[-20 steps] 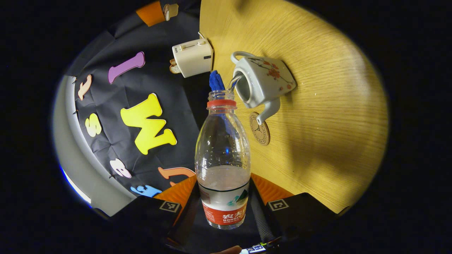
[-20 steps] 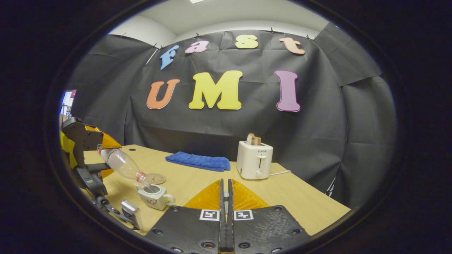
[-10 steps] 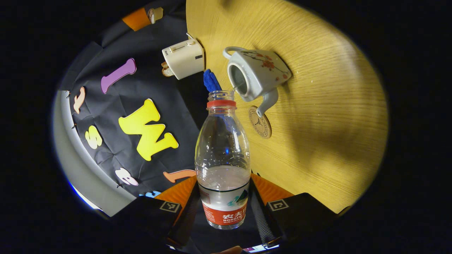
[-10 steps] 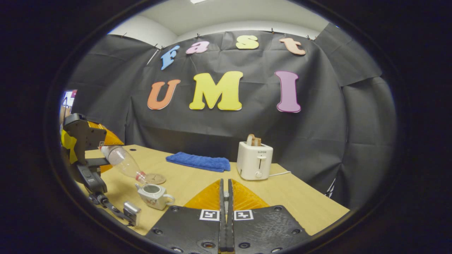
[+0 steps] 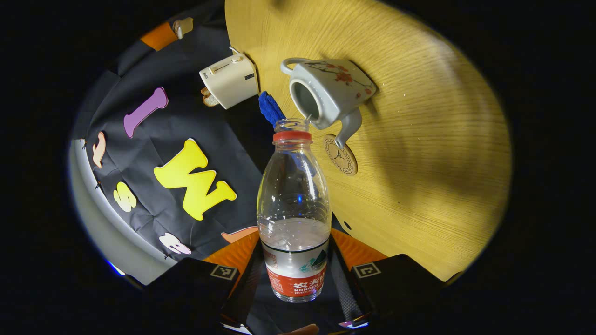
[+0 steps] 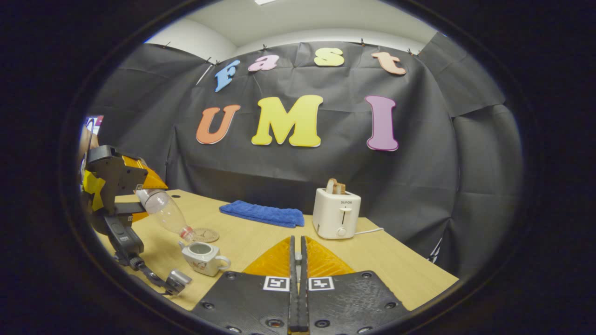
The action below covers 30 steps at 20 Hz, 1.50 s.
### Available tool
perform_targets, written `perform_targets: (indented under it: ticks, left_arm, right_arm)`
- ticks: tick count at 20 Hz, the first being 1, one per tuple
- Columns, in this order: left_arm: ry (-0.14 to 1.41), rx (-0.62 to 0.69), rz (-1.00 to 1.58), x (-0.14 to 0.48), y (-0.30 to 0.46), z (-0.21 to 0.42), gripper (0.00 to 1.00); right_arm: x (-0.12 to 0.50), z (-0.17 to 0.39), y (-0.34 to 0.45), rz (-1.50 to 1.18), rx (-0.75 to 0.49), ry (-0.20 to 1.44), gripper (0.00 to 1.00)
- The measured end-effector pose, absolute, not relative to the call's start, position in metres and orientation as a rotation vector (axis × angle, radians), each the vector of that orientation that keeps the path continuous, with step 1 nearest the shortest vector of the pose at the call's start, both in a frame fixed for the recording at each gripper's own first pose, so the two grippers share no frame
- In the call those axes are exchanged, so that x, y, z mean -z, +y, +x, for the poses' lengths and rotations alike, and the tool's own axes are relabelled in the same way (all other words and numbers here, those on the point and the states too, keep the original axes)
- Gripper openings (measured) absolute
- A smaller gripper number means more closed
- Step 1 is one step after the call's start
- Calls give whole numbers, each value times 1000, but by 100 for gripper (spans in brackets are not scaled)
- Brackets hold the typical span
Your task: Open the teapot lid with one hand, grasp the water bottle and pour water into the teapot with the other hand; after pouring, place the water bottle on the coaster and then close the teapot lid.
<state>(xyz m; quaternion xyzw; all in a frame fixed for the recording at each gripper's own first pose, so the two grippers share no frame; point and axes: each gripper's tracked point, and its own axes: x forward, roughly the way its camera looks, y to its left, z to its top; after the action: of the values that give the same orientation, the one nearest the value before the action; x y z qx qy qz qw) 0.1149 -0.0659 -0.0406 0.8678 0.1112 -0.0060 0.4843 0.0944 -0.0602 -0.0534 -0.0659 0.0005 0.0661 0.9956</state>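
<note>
A clear, glossy plastic bottle (image 5: 293, 204) with a paper-like label is seen, a glazed, shiny ceramic teapot (image 5: 328, 95), a matt wood-grain table (image 5: 419, 139), a fluffy cloth towel (image 6: 262, 213) and a smooth plastic toaster (image 6: 336, 212).

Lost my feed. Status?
Left gripper shut on bottle, tilted over open teapot. Right gripper shut, lid not seen. Coaster free.

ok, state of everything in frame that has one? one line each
water bottle: uncapped, partly full, tilted neck-down toward the teapot
teapot: lid off, upright on the table
coaster: bare
left tongs: shut on the water bottle
right tongs: shut, lid not visible between them
toaster: bread in slot
blue cloth: folded
</note>
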Motion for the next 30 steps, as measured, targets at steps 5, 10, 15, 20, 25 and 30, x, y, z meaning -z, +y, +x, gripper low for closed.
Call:
perform_targets:
  ticks: [5, 10, 15, 20, 25, 30]
  left_arm:
    - [275, 12, 2128, 39, -66, 116, 75]
    - [268, 29, 2106, 41, -66, 116, 75]
    - [251, 91, 1860, 49, -65, 123, 75]
    - [215, 81, 1531, 40, -69, 130, 75]
    - [225, 39, 1098, 34, -68, 140, 75]
    - [159, 50, 660, 34, -78, 155, 75]
  right_arm:
    - [54, 94, -59, -134, -140, 6, 0]
    - [57, 95, -59, -134, -143, 11, 0]
    - [49, 94, -70, -60, -148, 8, 0]
    - [51, 96, -80, -33, -129, 16, 0]
    - [56, 96, -77, -46, -134, 30, 0]
    - [54, 97, -75, -47, -138, 21, 0]
